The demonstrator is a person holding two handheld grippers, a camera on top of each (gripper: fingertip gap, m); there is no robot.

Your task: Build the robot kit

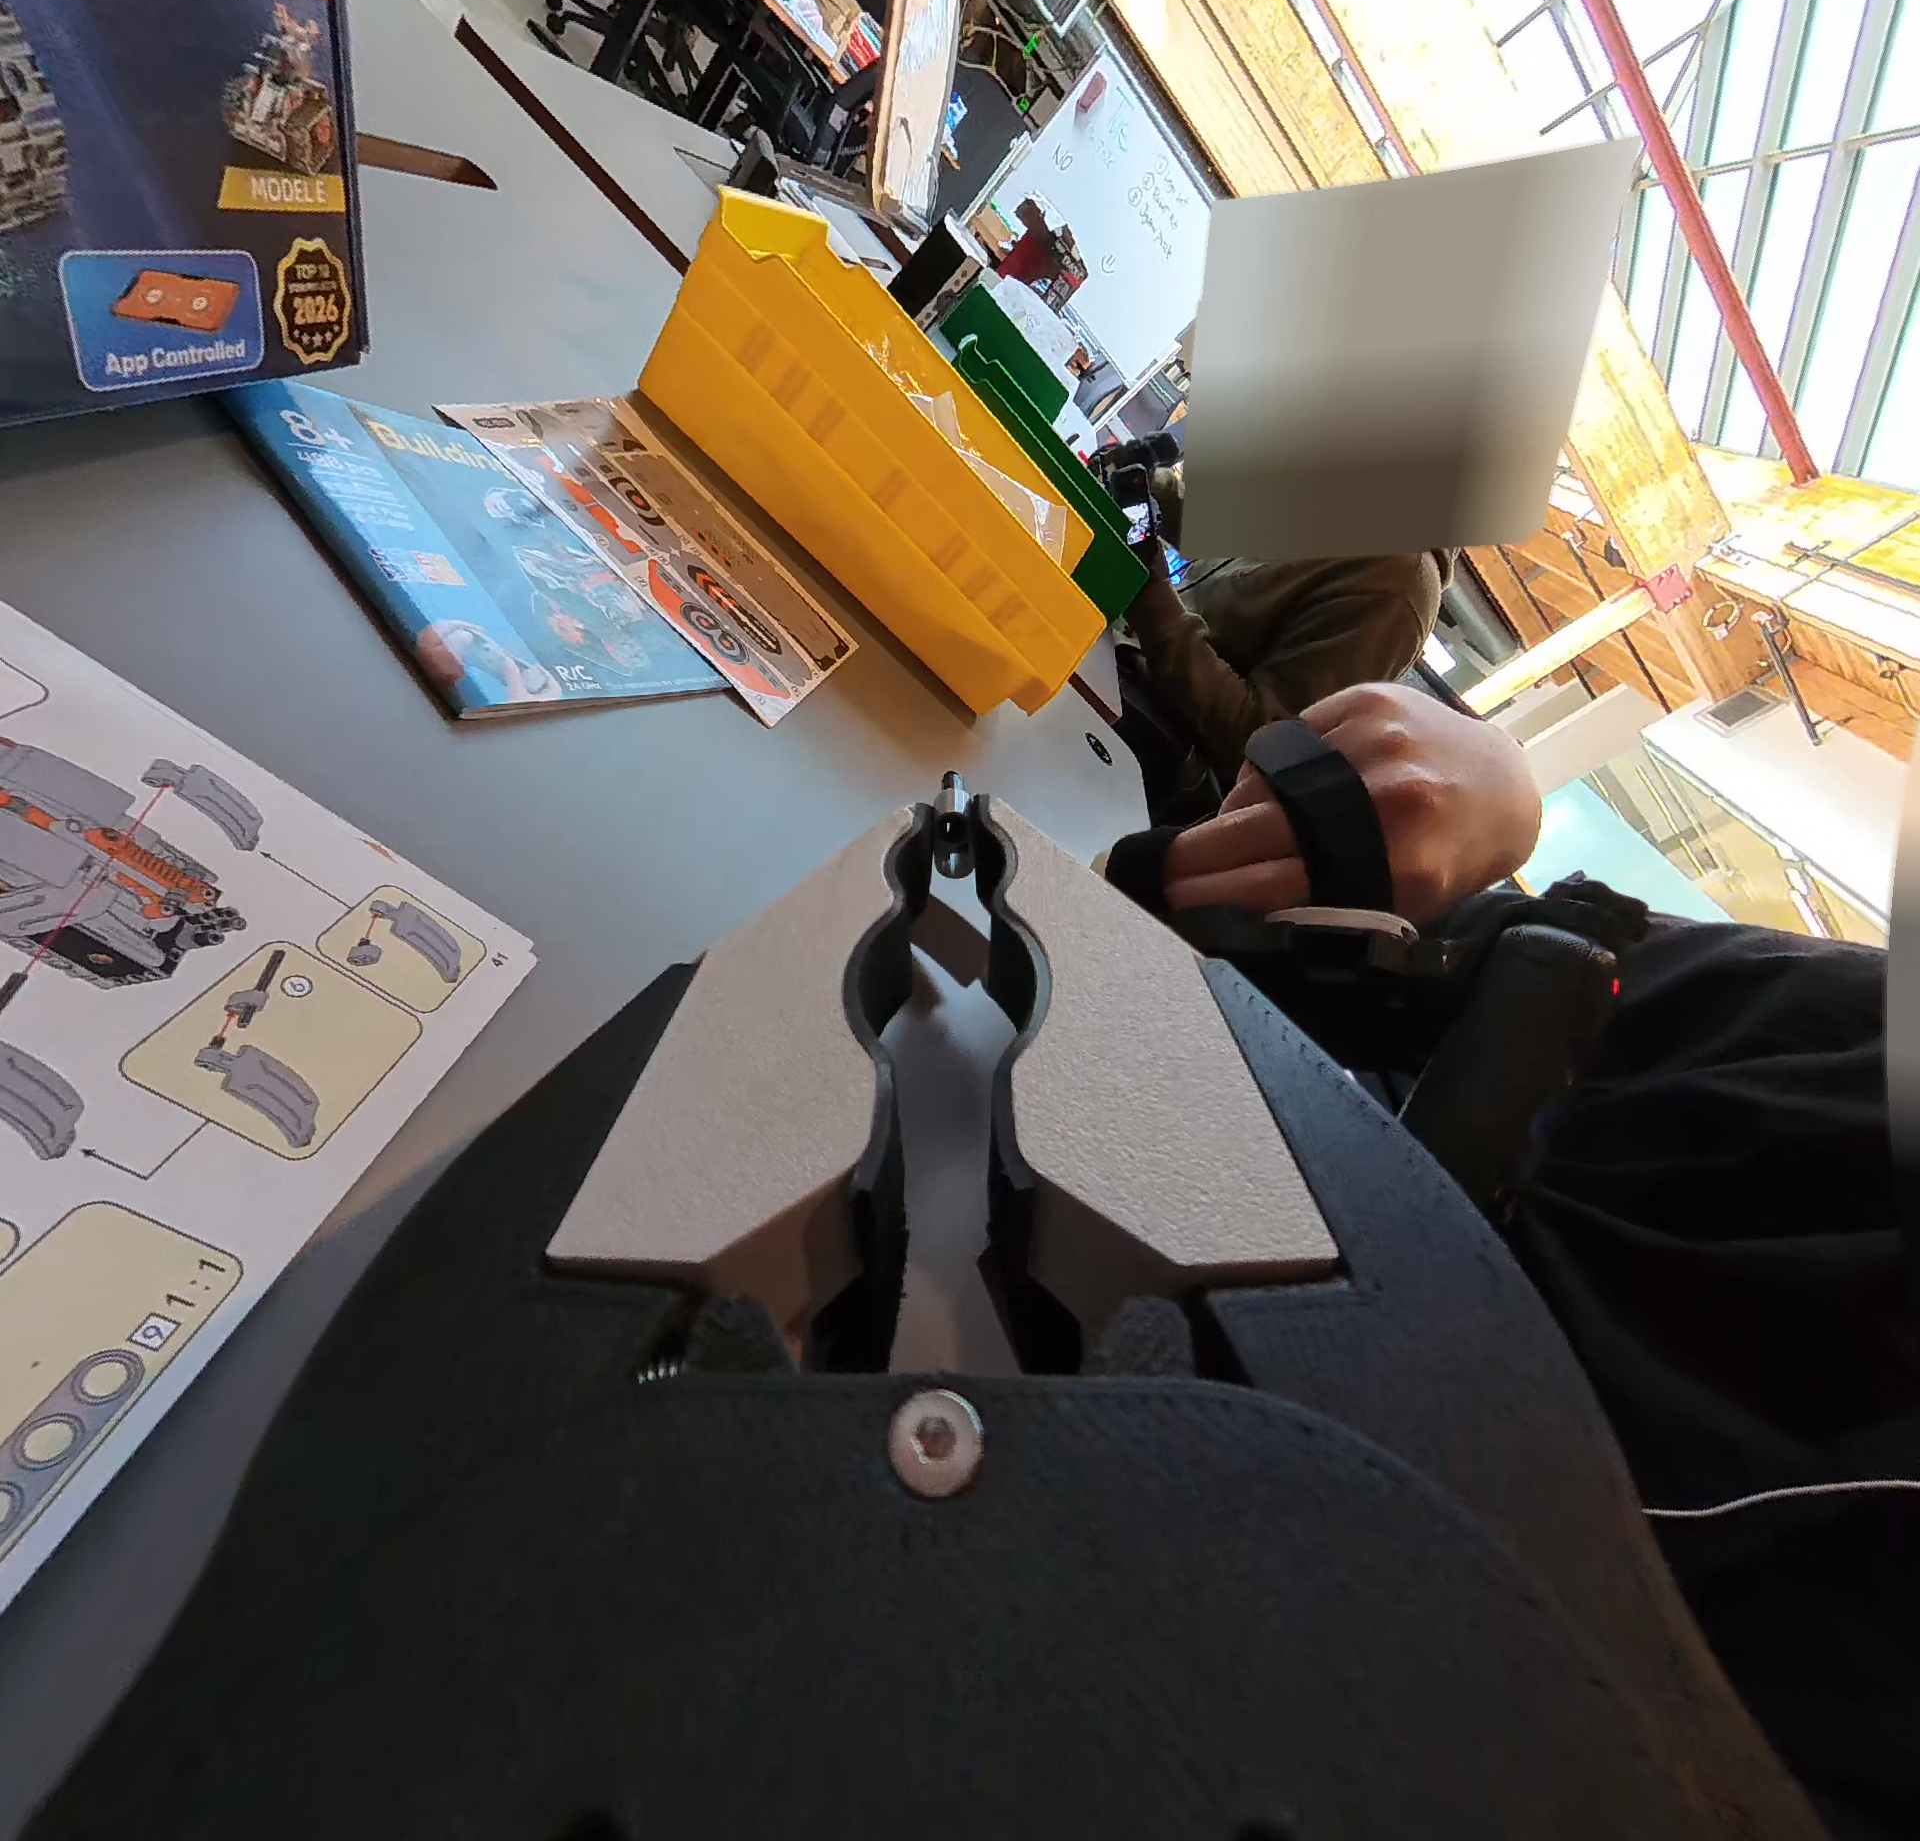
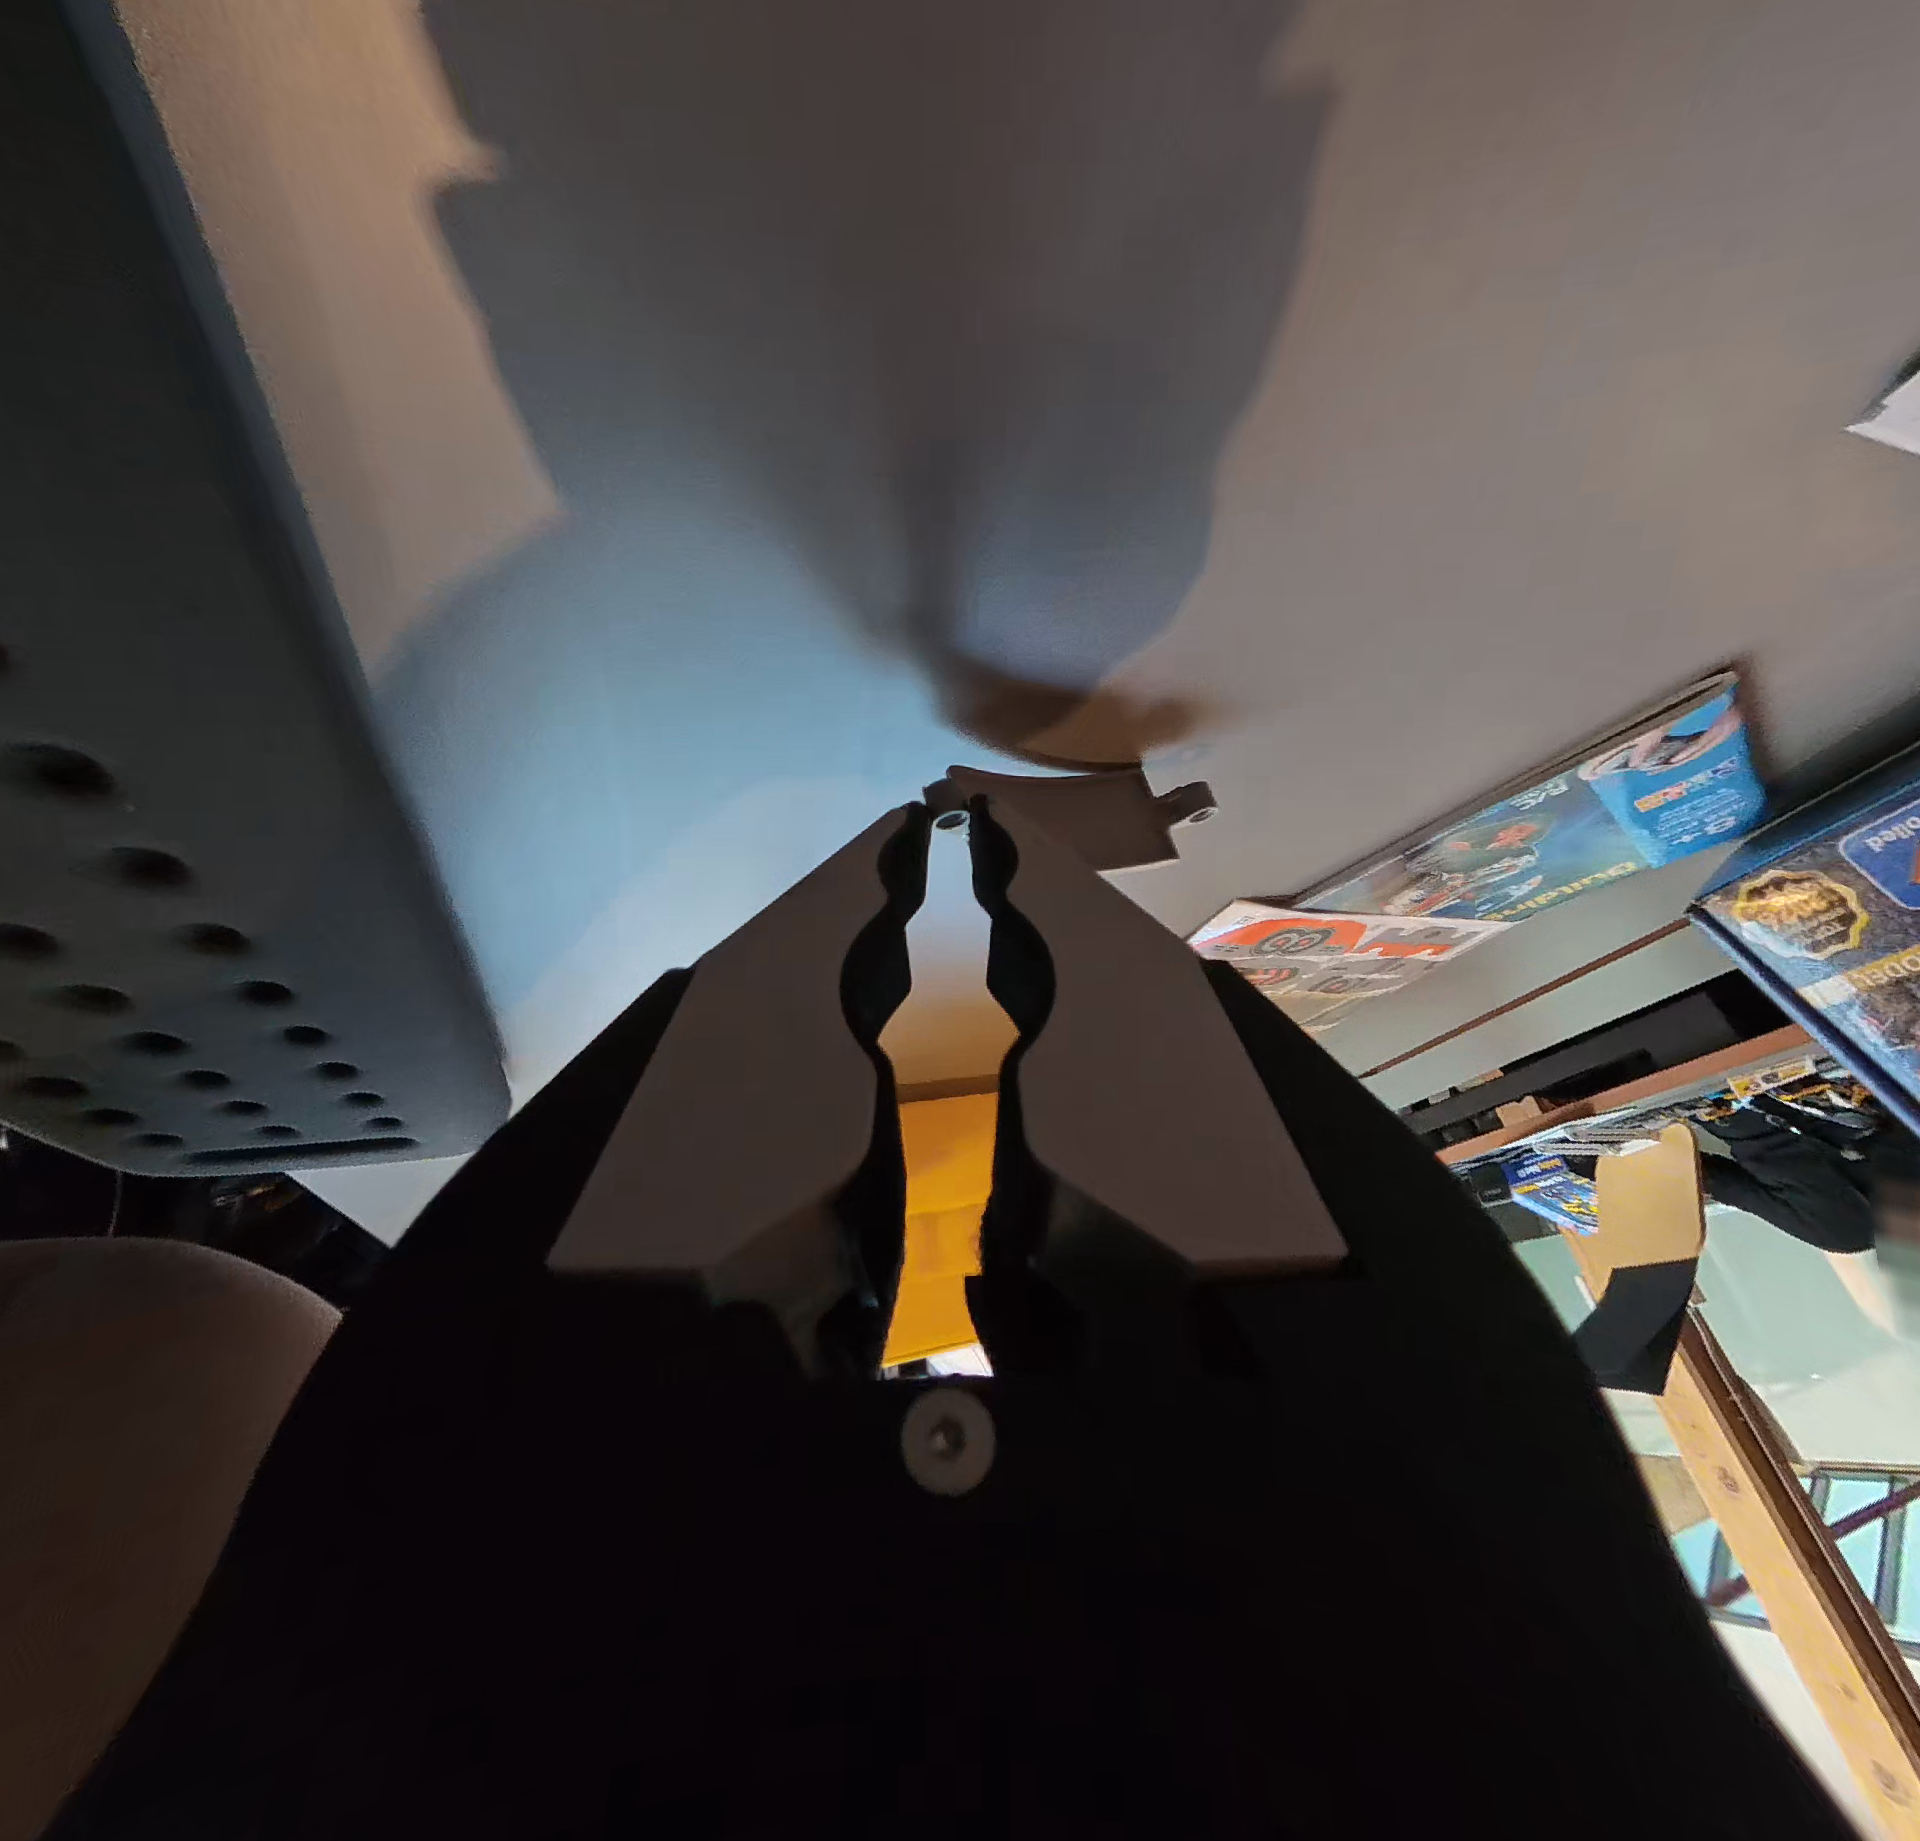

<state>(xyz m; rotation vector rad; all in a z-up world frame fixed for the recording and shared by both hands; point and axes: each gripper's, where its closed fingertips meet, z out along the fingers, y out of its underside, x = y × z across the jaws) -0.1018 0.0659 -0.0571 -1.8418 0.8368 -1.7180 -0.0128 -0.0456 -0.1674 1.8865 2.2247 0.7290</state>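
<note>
My left gripper (image 1: 951,827) is shut on a small grey connector (image 1: 950,835) with a black pin sticking out of its far end, held just above the grey table (image 1: 623,856). My right gripper (image 2: 948,819) is shut on one end of a grey curved panel piece (image 2: 1091,823), which has a small lug with a hole at its far end. This view is turned over, with the table (image 2: 831,337) above the piece. In the left wrist view a hand with a black strap (image 1: 1382,804) shows to the right of my left fingertips.
An open instruction page (image 1: 208,1012) lies at the left. A blue booklet (image 1: 457,565) and a sticker sheet (image 1: 707,565) lie beside a yellow bin (image 1: 852,482) and a green bin (image 1: 1029,420). A dark blue box (image 1: 177,150) stands at the back left. A grey perforated object (image 2: 156,856) fills the right wrist view's left side. Some 20 cm of space lies between my two pairs of fingers.
</note>
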